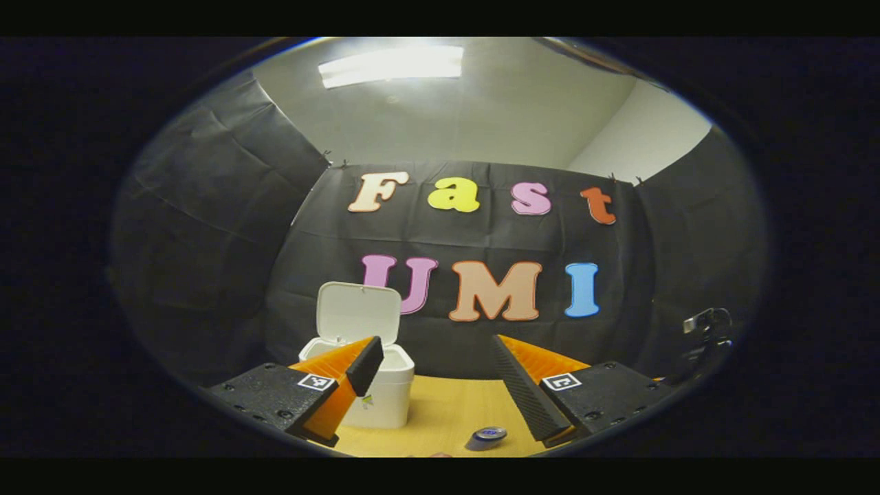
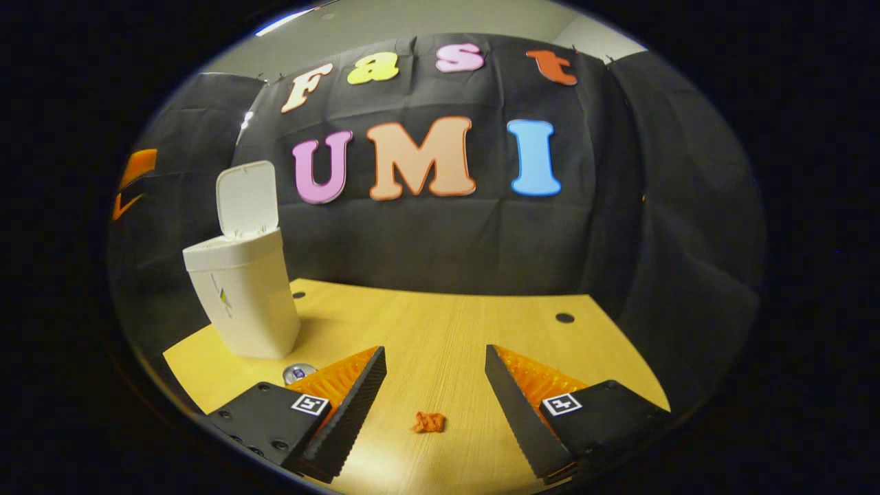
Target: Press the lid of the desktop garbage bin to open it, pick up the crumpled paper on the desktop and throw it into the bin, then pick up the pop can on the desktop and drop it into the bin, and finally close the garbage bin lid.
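My left tongs (image 1: 440, 378) and right tongs (image 2: 434, 395) both agape, empty. White plastic bin (image 2: 244, 295) lid up on wooden desk (image 2: 481, 323); small orange crumpled paper (image 2: 428, 422) between right fingers.

Both views low over the table (image 2: 447, 330), facing the back wall, sharing the open bin (image 1: 375, 392).

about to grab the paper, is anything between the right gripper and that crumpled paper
Nothing visible: the crumpled paper lies on bare desktop just ahead of the open right gripper. The pop can and open-lidded garbage bin sit off to its left.
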Motion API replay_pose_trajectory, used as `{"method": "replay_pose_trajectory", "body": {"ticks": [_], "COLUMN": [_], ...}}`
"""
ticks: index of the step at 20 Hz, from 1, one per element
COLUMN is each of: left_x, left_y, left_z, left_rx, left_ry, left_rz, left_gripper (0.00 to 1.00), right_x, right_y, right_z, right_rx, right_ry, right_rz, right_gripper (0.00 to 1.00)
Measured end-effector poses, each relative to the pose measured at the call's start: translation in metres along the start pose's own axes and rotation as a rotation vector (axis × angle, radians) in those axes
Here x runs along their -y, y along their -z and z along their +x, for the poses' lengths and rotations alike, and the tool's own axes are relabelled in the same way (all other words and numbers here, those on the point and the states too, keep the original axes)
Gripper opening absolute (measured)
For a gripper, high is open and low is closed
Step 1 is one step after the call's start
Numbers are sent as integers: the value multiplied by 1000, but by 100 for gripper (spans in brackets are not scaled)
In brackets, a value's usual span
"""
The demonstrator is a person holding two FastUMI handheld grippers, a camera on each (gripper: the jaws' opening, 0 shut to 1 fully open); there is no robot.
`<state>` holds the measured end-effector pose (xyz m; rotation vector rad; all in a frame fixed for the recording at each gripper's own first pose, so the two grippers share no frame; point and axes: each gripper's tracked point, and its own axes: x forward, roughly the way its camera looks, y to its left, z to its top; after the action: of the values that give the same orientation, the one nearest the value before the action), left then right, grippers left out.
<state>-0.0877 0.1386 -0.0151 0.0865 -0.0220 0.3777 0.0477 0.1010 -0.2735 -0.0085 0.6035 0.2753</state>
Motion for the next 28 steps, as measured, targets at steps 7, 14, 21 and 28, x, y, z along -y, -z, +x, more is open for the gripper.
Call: {"method": "replay_pose_trajectory", "body": {"ticks": [7,14,21,28], "left_x": [5,18,18,-6], "left_y": [34,47,41,29], "left_z": [-29,-34,-12,13], "left_rx": [-110,-161,-147,-110], "left_ry": [-72,-95,-32,26], "left_rz": [37,71,59,16], "left_gripper": [92,93,94,92], "right_x": [0,-5,-22,-104], "right_y": [97,151,115,-81], "right_z": [66,93,80,15], "right_rx": [-221,-417,-341,12], "right_ry": [-10,-63,-147,-276], "right_rz": [-116,-162,-144,-87], "right_gripper": [95,74,29,28]}}
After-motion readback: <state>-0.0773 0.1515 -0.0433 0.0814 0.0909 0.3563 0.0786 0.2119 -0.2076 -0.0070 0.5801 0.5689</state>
